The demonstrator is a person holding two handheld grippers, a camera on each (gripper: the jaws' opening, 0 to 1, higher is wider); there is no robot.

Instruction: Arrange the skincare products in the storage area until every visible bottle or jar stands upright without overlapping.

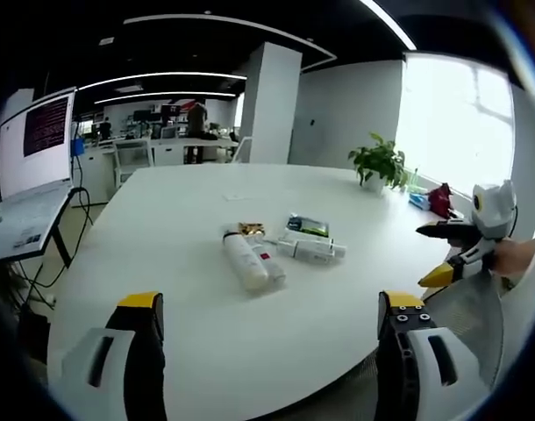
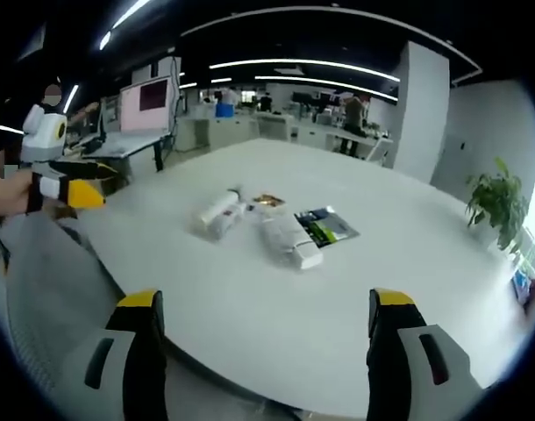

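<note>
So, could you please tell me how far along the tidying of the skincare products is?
Nothing looks done yet. The white bottle and the tubes lie on their sides in a huddle on the white table, beside a dark-green sachet. Nothing is in hand: the left claw and right claw are open, short of the table. Every product is left to stand upright, apart.

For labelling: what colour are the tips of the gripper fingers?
Yellow, on both grippers' fingers; clearest in the right gripper view.
</note>
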